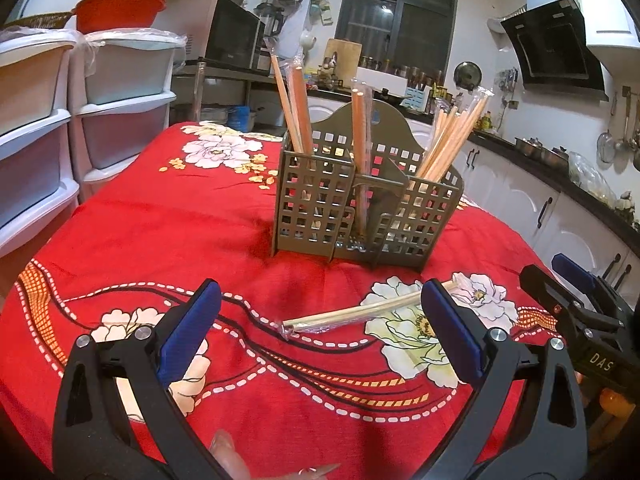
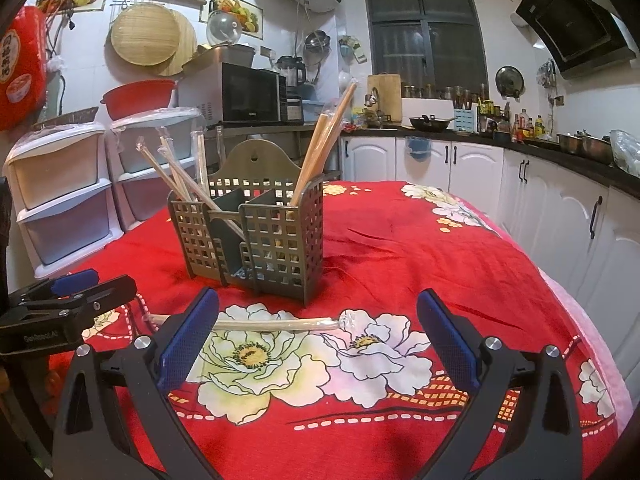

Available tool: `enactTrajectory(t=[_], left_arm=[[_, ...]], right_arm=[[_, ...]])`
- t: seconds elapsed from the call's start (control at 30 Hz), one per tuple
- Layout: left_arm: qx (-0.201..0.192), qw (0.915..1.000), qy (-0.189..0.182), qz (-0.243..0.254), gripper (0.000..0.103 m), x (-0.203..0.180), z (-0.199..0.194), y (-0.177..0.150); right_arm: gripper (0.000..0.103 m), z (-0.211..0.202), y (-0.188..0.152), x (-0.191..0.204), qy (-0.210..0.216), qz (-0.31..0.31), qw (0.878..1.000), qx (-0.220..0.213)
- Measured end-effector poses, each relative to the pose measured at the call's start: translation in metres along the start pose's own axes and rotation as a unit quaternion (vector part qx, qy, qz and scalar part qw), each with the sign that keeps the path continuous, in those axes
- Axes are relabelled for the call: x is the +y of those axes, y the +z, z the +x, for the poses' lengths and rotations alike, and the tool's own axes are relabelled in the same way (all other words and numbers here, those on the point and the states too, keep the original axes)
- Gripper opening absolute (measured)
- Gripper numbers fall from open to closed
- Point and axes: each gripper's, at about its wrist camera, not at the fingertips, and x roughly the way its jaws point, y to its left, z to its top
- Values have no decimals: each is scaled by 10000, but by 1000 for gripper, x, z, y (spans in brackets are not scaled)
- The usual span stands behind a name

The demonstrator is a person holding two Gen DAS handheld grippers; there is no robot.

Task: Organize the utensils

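Observation:
A grey slotted utensil holder (image 1: 360, 208) stands on the red flowered tablecloth (image 1: 160, 220) and holds several wrapped chopstick pairs (image 1: 448, 140) in its compartments. It also shows in the right wrist view (image 2: 256, 224). One wrapped chopstick pair (image 1: 360, 314) lies flat on the cloth in front of the holder; the right wrist view shows it too (image 2: 272, 325). My left gripper (image 1: 320, 296) is open and empty just before that pair. My right gripper (image 2: 318, 300) is open and empty, also just before it.
White plastic drawer units (image 1: 60, 128) stand at the table's left. Kitchen counters with white cabinets (image 2: 540, 184) run along the right and back. The right gripper shows at the right edge of the left wrist view (image 1: 576, 308).

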Motion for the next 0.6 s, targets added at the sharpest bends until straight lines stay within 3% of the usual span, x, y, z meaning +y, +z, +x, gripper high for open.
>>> enactTrajectory(t=[0.6], left_arm=[[-5, 10000, 7, 11, 92, 1, -1, 0]], right_arm=[[96, 0, -1, 0, -21, -6, 10000, 22]])
